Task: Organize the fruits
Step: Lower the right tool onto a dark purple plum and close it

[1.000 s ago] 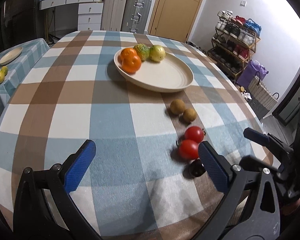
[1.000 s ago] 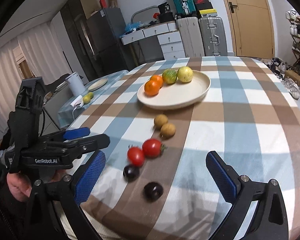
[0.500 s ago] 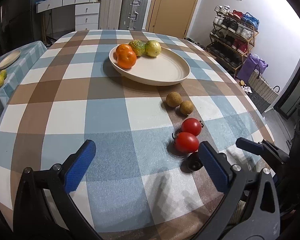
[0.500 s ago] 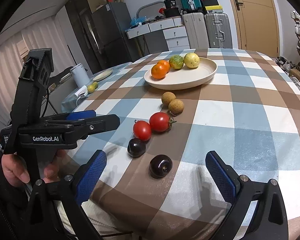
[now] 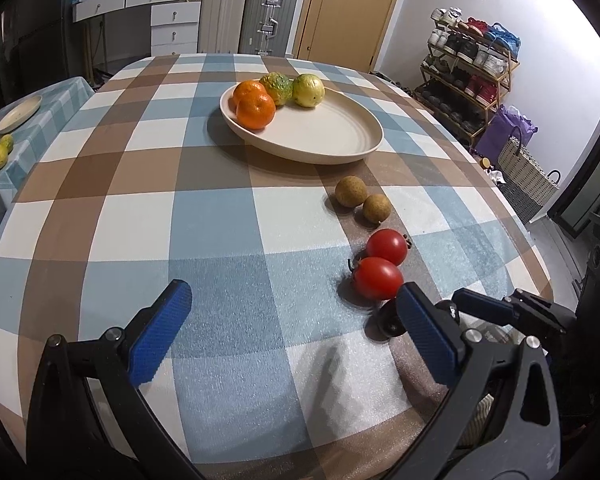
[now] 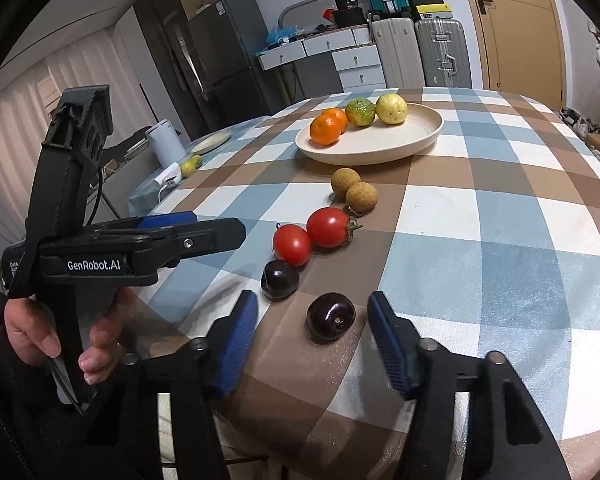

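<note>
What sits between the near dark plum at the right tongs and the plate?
In the right wrist view, between the near plum and the plate: a second plum, two tomatoes, then two brown fruits.

A lived-in home — checked dining table [image 5: 220,216], shoe rack [image 5: 468,80], suitcases [image 5: 268,16] and fridge [image 6: 216,56].

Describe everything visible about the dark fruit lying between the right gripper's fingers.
The dark fruit is small, round and glossy, a purple so deep it is almost black, with a shallow stem dimple facing the camera. It looks whole and smooth-skinned. It rests on a brown square of the checked tablecloth, nearest the table edge, in front of a second dark fruit. The right gripper is open around it; neither finger visibly touches it.
</note>
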The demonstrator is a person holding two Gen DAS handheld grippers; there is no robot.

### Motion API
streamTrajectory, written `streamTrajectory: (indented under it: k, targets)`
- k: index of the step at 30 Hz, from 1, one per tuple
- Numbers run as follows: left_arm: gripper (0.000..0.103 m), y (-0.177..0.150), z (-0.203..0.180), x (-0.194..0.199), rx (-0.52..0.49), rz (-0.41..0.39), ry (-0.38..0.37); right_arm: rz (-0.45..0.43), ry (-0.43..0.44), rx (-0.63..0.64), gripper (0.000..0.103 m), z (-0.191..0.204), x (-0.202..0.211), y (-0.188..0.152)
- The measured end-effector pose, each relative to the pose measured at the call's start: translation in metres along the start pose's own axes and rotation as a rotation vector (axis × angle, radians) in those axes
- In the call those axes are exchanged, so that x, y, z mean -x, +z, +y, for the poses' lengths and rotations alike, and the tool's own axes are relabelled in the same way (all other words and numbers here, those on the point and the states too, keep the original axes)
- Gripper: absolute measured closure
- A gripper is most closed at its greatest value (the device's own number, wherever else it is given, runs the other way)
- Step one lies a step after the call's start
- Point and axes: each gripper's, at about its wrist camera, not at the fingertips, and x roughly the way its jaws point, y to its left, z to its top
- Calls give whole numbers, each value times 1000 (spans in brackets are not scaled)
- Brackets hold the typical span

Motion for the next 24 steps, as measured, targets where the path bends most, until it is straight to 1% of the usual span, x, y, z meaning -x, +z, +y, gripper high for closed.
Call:
streamTrajectory:
  k: [1,2,5,7,10,12,15,19,24]
  targets:
    - [1,0,1,0,3,2,-1,4,4,3,52,0,-1,0]
    - [1,0,1,0,5,2,-2,6,1,6,53,1,-1,0]
    - [1,0,5,0,15,2,-1,1,-18,15,61,2,0,0]
    - [1,0,7,0,22,2,-2,3,-34,8,69,0,-1,0]
    - [1,0,7,0,23,2,-2,15,-49,-20,77,-7,-3,0]
    - [1,-1,8,1,22,-4,0,20,-24,-53,78,-12,-2,1]
    - [1,-3,11,3,35,-7,-45,15,1,-95,78,-18,0,2]
    - [1,-7,8,1,27,10,-81,-20,-6,-95,78,-19,8,6]
    - [1,-10,-6,-5,2,35,-117,-54,-8,-95,78,-20,16,12]
